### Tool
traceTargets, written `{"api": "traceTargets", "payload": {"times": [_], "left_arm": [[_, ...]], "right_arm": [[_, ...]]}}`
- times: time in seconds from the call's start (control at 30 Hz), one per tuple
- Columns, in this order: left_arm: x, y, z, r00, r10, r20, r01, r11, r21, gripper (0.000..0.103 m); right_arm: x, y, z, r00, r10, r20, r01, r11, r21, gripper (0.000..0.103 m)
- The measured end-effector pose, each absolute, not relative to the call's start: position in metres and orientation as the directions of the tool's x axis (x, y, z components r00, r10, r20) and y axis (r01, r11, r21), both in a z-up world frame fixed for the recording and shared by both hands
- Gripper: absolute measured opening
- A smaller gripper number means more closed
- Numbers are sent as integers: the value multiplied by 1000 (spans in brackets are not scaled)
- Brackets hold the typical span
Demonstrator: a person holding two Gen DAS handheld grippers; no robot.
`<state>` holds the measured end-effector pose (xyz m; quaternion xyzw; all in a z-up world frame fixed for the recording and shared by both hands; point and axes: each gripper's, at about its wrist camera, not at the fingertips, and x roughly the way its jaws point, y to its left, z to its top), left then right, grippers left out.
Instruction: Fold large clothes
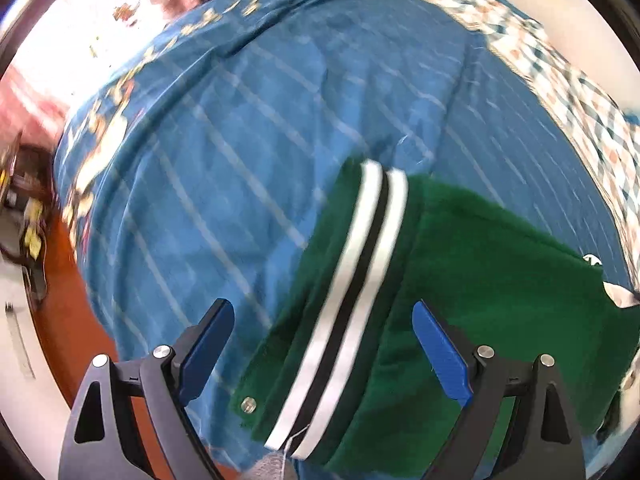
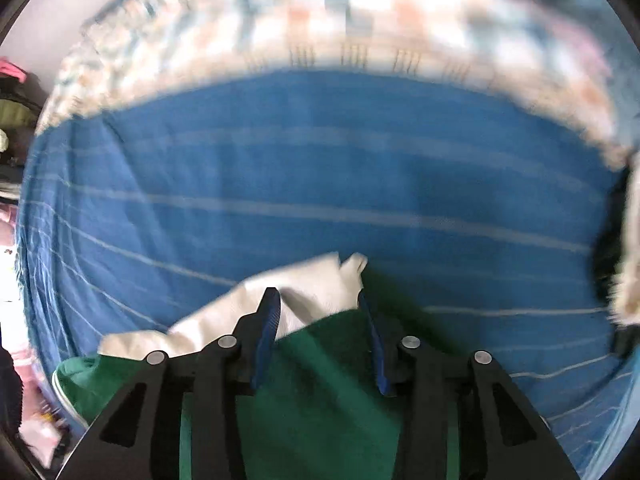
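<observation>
On a blue bedspread (image 1: 248, 168) crossed with thin white lines, a green jacket (image 1: 480, 288) lies spread, its white-and-black striped band (image 1: 356, 292) running between the wide-parted fingers of the left gripper (image 1: 323, 338), which grasps nothing. A metal snap (image 1: 248, 404) shows at the band's near corner. In the blurred right wrist view, the right gripper (image 2: 318, 312) hangs with fingers apart over the jacket's green cloth and a white sleeve (image 2: 240, 312). A patterned quilt (image 2: 320, 20) borders the bedspread's far edge.
</observation>
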<state>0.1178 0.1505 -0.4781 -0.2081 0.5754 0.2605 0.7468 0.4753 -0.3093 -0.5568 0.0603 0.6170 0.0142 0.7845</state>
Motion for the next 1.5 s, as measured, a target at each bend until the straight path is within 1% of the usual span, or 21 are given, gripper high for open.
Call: {"api": "traceTargets", "payload": {"times": [0.07, 0.13, 0.17, 0.2, 0.23, 0.3, 0.43, 0.5, 0.6, 0.7, 0.77, 0.87, 0.9, 1.0, 1.07, 1.13, 1.17, 1.2, 1.27, 1.37, 1.5], "left_arm": [[137, 147, -485, 200, 150, -968, -605, 797, -2, 91], [159, 145, -497, 213, 135, -968, -589, 808, -17, 91], [168, 146, -504, 207, 139, -968, -589, 808, -10, 91], [177, 147, -514, 198, 137, -971, -589, 808, -6, 91], [185, 149, -524, 186, 135, -973, -584, 812, 1, 91], [200, 155, -547, 146, 136, -980, -568, 823, 29, 91], [209, 167, -565, 134, 109, -985, -550, 835, 17, 97], [209, 169, -565, 144, 95, -985, -540, 842, 2, 98], [203, 173, -558, 148, 78, -986, -543, 840, -15, 98], [182, 179, -528, 195, 60, -979, -575, 816, -64, 98], [153, 177, -499, 238, 59, -969, -600, 794, -100, 98], [108, 165, -470, 269, 85, -959, -631, 769, -108, 98], [96, 157, -468, 263, 88, -961, -641, 760, -106, 98], [74, 136, -493, 217, 58, -975, -672, 733, -106, 98], [69, 129, -521, 135, 74, -988, -704, 709, -43, 98], [62, 133, -549, 47, 114, -992, -718, 694, 46, 99], [56, 139, -561, 58, 91, -994, -733, 680, 19, 103], [47, 147, -567, 100, 33, -994, -757, 652, -55, 103], [41, 154, -559, 114, 10, -993, -776, 625, -82, 103], [21, 150, -515, 167, 62, -984, -794, 601, -97, 103], [-21, 137, -498, 291, -28, -956, -854, 444, -273, 102]], "right_arm": [[460, -303, -535, 281, 172, -944, 12, 983, 182, 43], [448, -278, -536, 190, 297, -936, -54, 955, 293, 40], [444, -259, -544, 111, 354, -929, -84, 935, 346, 36], [440, -247, -552, 49, 413, -910, -105, 908, 406, 22], [438, -233, -563, -4, 444, -896, -119, 889, 442, 18], [439, -201, -594, -74, 434, -898, -127, 889, 440, 18], [454, -176, -671, -128, 364, -923, -24, 929, 370, 15], [460, -171, -684, -119, 343, -932, -7, 938, 346, 12], [459, -175, -660, -138, 312, -940, -41, 947, 320, 12], [439, -203, -615, -110, 311, -944, -36, 948, 316, 17], [421, -230, -587, -85, 302, -950, -20, 952, 305, 24], [388, -290, -548, -53, 251, -966, 33, 968, 250, 43], [376, -314, -547, -55, 239, -969, 61, 970, 236, 44], [355, -348, -578, -115, 197, -974, 106, 977, 186, 44], [341, -369, -618, -185, 169, -968, 121, 982, 148, 43], [334, -383, -638, -172, 63, -983, 84, 995, 50, 25], [332, -392, -642, -150, 45, -988, 89, 996, 32, 24], [331, -402, -644, -142, 89, -986, 126, 990, 71, 23], [331, -413, -637, -148, 139, -979, 178, 978, 112, 23], [328, -417, -613, -127, 176, -976, 153, 976, 156, 27], [312, -425, -593, -107, 255, -961, 147, 960, 239, 37]]}}
